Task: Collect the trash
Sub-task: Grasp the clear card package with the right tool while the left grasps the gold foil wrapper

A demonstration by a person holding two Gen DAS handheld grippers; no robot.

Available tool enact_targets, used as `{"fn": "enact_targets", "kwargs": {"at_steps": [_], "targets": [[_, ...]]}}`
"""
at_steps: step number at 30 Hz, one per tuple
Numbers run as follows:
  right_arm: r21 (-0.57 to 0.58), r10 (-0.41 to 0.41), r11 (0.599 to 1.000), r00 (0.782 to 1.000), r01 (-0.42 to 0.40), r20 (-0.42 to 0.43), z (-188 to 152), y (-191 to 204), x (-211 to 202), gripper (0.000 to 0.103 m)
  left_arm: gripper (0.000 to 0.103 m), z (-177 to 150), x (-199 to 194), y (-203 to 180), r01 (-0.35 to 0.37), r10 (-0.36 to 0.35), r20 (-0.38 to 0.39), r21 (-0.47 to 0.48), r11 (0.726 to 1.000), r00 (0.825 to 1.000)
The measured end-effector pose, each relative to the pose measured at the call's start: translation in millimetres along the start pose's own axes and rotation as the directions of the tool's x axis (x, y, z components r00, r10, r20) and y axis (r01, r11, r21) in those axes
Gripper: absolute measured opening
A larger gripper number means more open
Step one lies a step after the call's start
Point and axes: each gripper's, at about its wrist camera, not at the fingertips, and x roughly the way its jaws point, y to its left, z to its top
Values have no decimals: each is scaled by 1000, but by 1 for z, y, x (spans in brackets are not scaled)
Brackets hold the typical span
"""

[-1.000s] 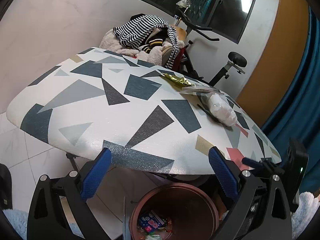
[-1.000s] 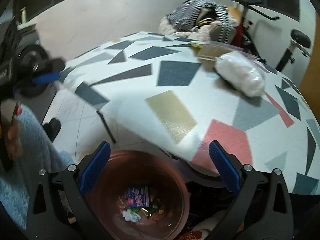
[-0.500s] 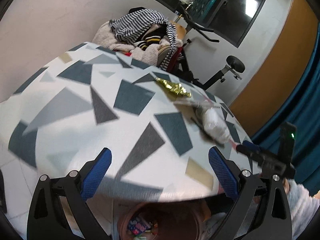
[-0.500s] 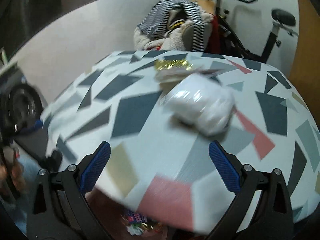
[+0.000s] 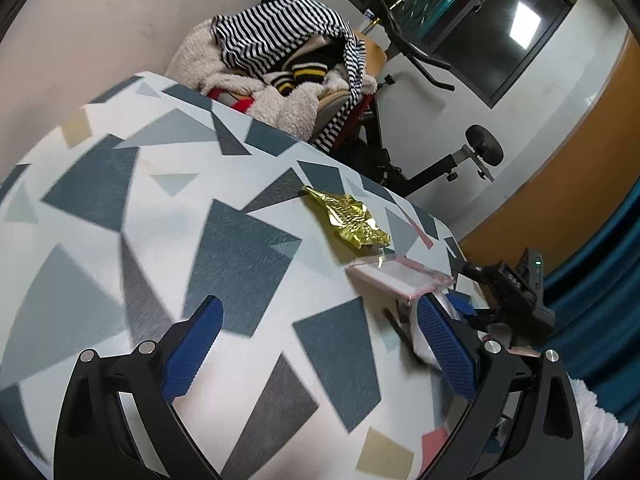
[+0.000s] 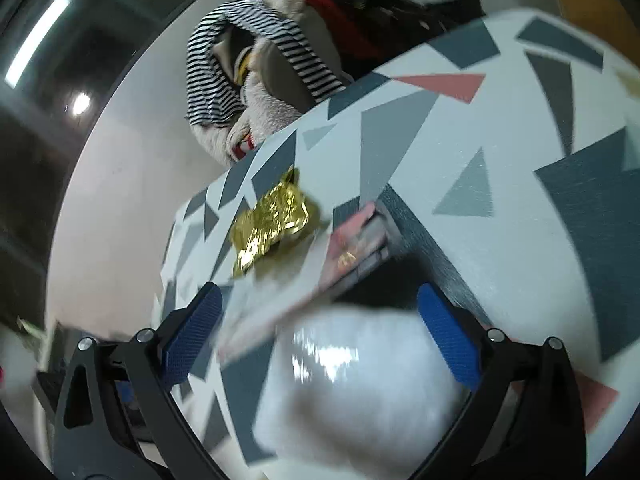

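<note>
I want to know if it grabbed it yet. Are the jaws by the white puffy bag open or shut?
Open. The right gripper has its blue jaws spread wide on both sides of the white bag, not squeezing it.

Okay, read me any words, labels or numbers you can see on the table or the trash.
No text can be read in either view.
Gold foil wrapper: crumpled, no print visible.
Clear flat packet with a pink edge: no lettering readable; blurred in the right wrist view.
White plastic bag: only glare, between the right claw's open fingers.
Patterned table: shapes only.
</note>
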Motion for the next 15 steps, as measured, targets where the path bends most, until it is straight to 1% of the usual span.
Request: {"fn": "enact_targets", "kwargs": {"at_steps": [2, 3, 4, 5, 6, 7, 8, 10, 12, 15], "targets": [[28, 10, 1000, 1000, -10, -18, 8, -1, 11, 90, 95, 7, 14, 1, 19, -20, -20, -14, 1000, 1000], [41, 19, 999, 999, -17, -30, 12, -1, 17, 90, 95, 10, 21, 0, 29, -30, -29, -21, 999, 999], [45, 23, 999, 999, -22, -37, 14, -1, 21, 86, 95, 13, 30, 0, 42, -43, -41, -29, 999, 998], [46, 23, 999, 999, -21, -47, 16, -1, 24, 77, 95, 15, 37, 0, 48, -50, -49, -35, 998, 998], [38, 6, 999, 998, -4, -64, 18, -1, 29, 72, 94, 18, 45, -1, 57, -59, -60, -43, 997, 996], [36, 1, 999, 997, 2, -78, 19, -1, 31, 58, 91, 20, 53, -1, 63, -67, -71, -52, 997, 995], [38, 1, 999, 996, 3, -85, 21, -1, 31, 41, 90, 22, 63, -2, 70, -75, -86, -66, 995, 993], [68, 25, 998, 996, -19, -91, 21, -6, 30, 36, 84, 27, 81, -2, 86, -98, -114, -109, 990, 989], [73, 39, 997, 997, -34, -73, 17, -10, 26, 35, 80, 32, 100, -2, 113, -136, -138, -162, 980, 981], [95, 66, 994, 997, -61, -49, 14, -18, 22, 33, 76, 38, 125, -5, 118, -151, -156, -203, 972, 976]]}}
